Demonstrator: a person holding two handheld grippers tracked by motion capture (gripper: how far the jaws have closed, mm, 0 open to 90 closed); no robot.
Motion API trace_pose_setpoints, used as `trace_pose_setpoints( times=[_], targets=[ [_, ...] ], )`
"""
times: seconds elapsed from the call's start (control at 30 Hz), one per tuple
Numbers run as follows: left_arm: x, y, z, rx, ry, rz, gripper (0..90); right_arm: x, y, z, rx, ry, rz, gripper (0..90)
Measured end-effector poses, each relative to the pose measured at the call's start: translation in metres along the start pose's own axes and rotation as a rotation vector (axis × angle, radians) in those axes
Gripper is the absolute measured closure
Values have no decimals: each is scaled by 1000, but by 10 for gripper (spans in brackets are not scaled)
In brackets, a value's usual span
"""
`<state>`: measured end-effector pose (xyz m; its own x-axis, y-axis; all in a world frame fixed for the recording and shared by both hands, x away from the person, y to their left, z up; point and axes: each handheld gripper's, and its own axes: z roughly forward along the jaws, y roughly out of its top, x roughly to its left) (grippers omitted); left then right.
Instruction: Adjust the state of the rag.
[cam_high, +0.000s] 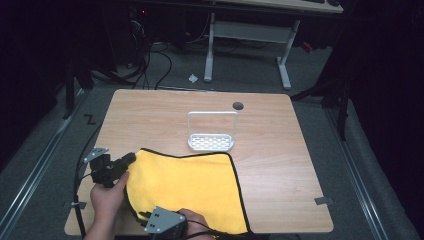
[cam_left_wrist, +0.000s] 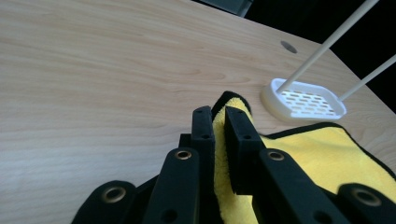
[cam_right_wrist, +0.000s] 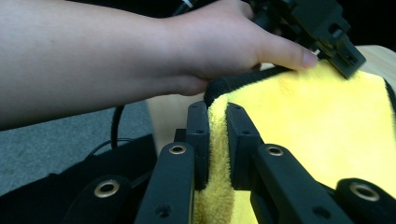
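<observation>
The yellow microfiber cloth (cam_high: 187, 187) lies flat on the table (cam_high: 270, 150), spreading away to the right of both tools. The left tool (cam_left_wrist: 219, 122) pinches the far-left corner; the right tool (cam_right_wrist: 217, 122) pinches the near-left edge. Their 2 grips sit along the cloth's left side, so any lift or fold would likely carry that edge rightward, with the white wire-handled rack (cam_high: 211, 141) just beyond the far edge

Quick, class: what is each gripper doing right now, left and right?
Left gripper: closed on the yellow cloth at its far left corner.
Right gripper: closed on the yellow cloth's near edge.
</observation>
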<state>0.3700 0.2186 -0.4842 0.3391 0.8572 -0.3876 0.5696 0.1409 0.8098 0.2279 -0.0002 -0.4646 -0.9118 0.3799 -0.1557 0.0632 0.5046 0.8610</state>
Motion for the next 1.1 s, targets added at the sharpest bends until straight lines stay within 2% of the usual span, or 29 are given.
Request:
trace_pose_setpoints(
  times=[0.2,0.33,0.47,0.63,0.8,0.97,1.1],
  targets=[
    [-34,5,27,9,-30,33,826,-22,-20,-35,5,-71,57,817],
    [-59,7,48,27,-46,58,825,-35,-39,-56,21,-119,92,816],
    [-78,5,66,42,-48,65,824,-45,-60,-75,40,-159,124,816],
    [-100,4,89,66,-54,77,824,-54,-82,-92,64,-192,158,814],
    [-121,3,112,104,-66,113,822,-62,-99,-105,84,-213,187,811],
    [-136,0,129,139,-77,134,816,-69,-113,-116,101,-228,220,805],
    [-143,-4,140,167,-81,140,809,-71,-122,-120,112,-238,236,788]
  ],
)
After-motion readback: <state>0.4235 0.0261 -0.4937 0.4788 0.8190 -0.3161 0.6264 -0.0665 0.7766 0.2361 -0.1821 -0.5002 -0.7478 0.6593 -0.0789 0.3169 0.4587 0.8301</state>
